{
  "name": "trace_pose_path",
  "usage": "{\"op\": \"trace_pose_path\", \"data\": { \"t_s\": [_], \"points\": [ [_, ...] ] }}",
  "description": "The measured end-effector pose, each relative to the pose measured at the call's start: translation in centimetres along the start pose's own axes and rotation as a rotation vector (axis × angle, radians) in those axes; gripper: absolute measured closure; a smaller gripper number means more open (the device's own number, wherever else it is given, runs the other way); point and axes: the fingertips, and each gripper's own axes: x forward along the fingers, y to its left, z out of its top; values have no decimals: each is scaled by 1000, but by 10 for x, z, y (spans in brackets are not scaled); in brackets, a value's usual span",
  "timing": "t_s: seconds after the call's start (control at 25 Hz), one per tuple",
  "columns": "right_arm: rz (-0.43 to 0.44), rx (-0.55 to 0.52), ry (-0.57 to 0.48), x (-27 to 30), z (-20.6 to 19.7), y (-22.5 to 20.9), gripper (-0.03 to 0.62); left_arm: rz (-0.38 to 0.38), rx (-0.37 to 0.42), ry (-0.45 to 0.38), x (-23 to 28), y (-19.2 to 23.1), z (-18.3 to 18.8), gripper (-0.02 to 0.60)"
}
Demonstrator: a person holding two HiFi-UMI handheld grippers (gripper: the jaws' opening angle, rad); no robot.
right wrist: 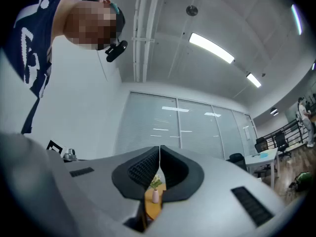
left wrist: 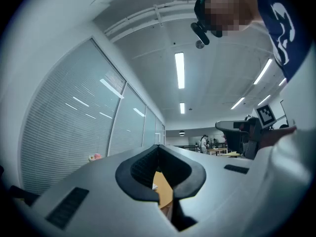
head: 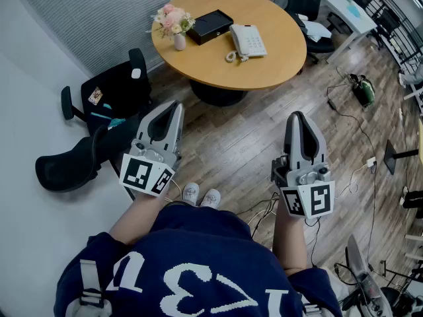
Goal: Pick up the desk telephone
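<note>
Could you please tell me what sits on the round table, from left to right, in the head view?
flower vase → black box → telephone

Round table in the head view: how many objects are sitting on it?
3: a vase of flowers at the left edge, a black box beside it, and the desk telephone to its right. Nothing seems hidden.

The table is smooth wood, the telephone glossy plastic — the floor matt wood-grain plank.
</note>
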Motion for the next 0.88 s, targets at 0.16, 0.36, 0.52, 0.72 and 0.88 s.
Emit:
{"op": "trace_pose_path", "data": {
  "t_s": [0.16, 0.36, 0.52, 0.72, 0.88],
  "points": [
    [43, -34, -41, -4, 7, 7, 567, -3, 13, -1, 2, -6, -2, 566],
    [46, 44, -83, -8, 12, -6, 565, 14, 2, -17, 7, -13, -2, 566],
    [34, 57, -74, -10, 6, -17, 565, -1, -3, -8, 17, -23, -6, 566],
    [16, 56, -68, 1, -1, -33, 565, -15, -1, -4, 38, -19, -16, 566],
    [11, 56, -59, 23, -9, -47, 565, -15, 7, -10, 60, -7, -23, 566]
  ]
}}
